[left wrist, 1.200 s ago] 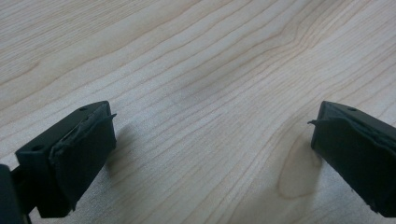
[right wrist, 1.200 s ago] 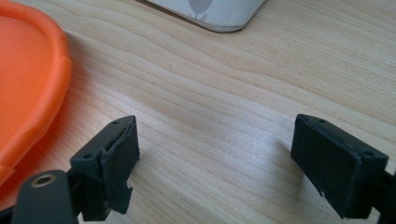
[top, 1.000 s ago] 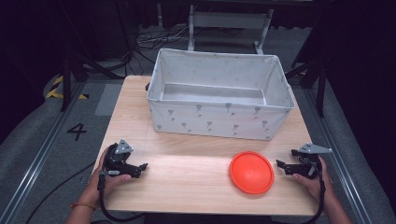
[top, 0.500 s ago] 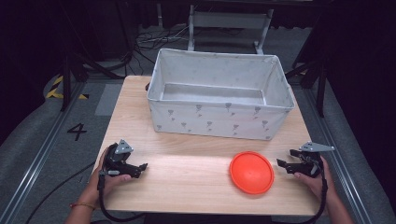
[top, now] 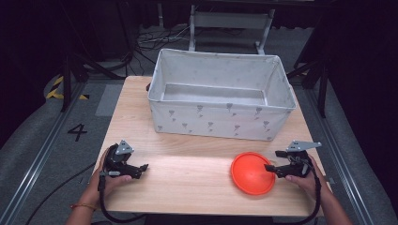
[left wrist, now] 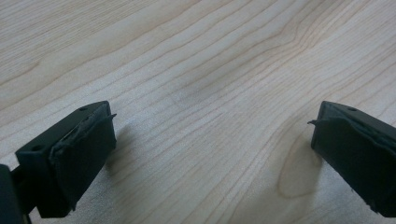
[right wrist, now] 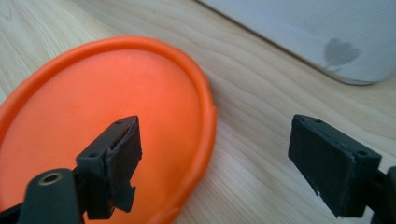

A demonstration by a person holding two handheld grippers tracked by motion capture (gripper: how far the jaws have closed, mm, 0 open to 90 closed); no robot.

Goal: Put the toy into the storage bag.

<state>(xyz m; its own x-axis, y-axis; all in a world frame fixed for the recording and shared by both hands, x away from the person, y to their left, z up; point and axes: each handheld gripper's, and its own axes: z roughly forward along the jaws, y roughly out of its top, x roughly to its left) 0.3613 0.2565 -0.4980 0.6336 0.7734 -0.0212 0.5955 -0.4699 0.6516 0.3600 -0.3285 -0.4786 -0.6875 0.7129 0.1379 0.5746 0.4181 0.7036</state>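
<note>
Two tongs: both spread, nothing pinched.
Left tongs (top: 141, 168): near the desk's front left corner, over bare wood.
Disc (top: 252, 172): orange, near the front right corner, its near rim cut off in the right gripper view.
Right tongs (top: 271, 167): just been opening, one jaw above the disc's right rim.
Bin (top: 220, 119): grey fabric, back edge.
Desk (top: 187, 164): pale wood.
Room: dark; cables on grey floor.

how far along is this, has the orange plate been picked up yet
Not yet. Done so far: the right gripper has reached the orange plate, its open jaws straddling the plate's rim in the right gripper view, one jaw over the plate, one over the wooden table. In hand: nothing; the plate lies flat. The left gripper rests open. Left, probably: closing on the rim, lifting, perhaps moving it into the fabric bin.
</note>
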